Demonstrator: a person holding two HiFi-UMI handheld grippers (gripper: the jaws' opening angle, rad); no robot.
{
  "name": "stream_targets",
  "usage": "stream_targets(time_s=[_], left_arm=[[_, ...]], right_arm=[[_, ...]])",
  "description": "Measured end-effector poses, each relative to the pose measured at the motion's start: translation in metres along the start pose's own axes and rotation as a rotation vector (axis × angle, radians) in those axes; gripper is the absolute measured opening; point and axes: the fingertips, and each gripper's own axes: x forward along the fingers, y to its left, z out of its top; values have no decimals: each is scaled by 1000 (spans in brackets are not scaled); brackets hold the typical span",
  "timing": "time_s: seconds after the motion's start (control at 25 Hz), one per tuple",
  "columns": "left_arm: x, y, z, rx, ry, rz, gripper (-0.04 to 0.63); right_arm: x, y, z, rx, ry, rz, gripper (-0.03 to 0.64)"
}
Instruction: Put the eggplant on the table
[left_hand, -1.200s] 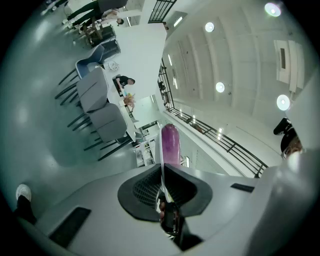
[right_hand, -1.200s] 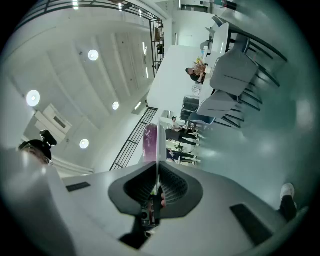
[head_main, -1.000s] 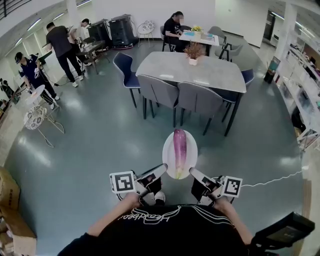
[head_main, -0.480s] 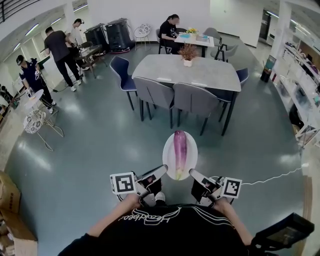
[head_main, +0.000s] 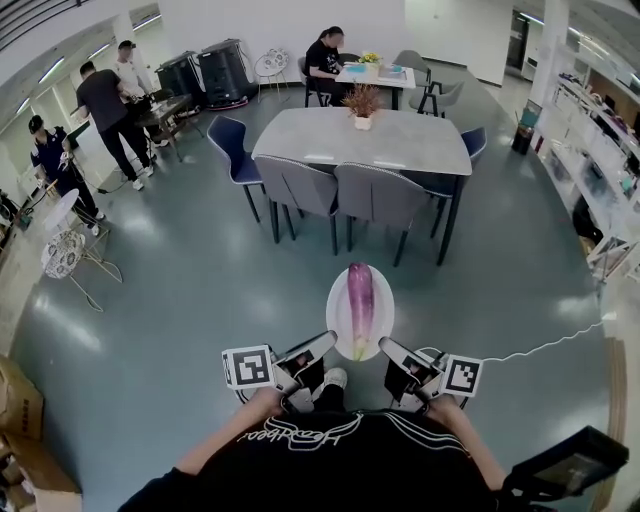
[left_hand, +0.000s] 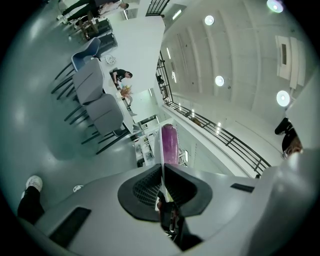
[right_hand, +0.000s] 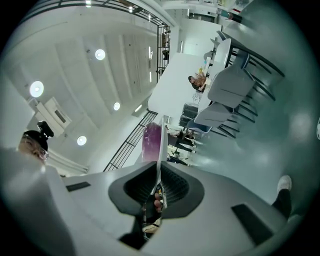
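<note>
Since a second ago the table (head_main: 400, 140) has shifted left in the head view, while your left hand-held gripper (head_main: 322, 343) stays clamped on the rim of the white plate (head_main: 337, 310), the eggplant (head_main: 360, 305) still lies on that plate above the floor, your right hand-held gripper (head_main: 390, 349) stays clamped on the opposite rim, and both gripper views show the plate edge-on, hiding the eggplant's near end.

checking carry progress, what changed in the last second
In the head view the grey table has drifted leftward, and the person's shoe has come forward between the grippers. Unchanged: left gripper and right gripper shut on the plate rim, eggplant lying on it.
</note>
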Motion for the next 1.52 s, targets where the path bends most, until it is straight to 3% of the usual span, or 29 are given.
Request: stream_targets(time_s=[0.6, 0.8, 0.92, 1.2, 1.32, 1.52], left_arm=[[32, 14, 17, 26, 38, -2, 25], [46, 26, 24, -37, 45, -10, 25], [52, 41, 38, 8, 59, -5, 25], [80, 74, 76, -15, 67, 4, 25], [88, 94, 103, -7, 75, 47, 25], [120, 113, 155, -92, 73, 15, 25]], right_arm=[[3, -21, 31, 2, -33, -43, 20], [9, -36, 45, -3, -50, -67, 20], [18, -47, 53, 6, -49, -74, 20], [46, -82, 89, 23, -47, -87, 20], [69, -96, 107, 35, -48, -90, 20], [109, -121, 152, 45, -55, -107, 20]])
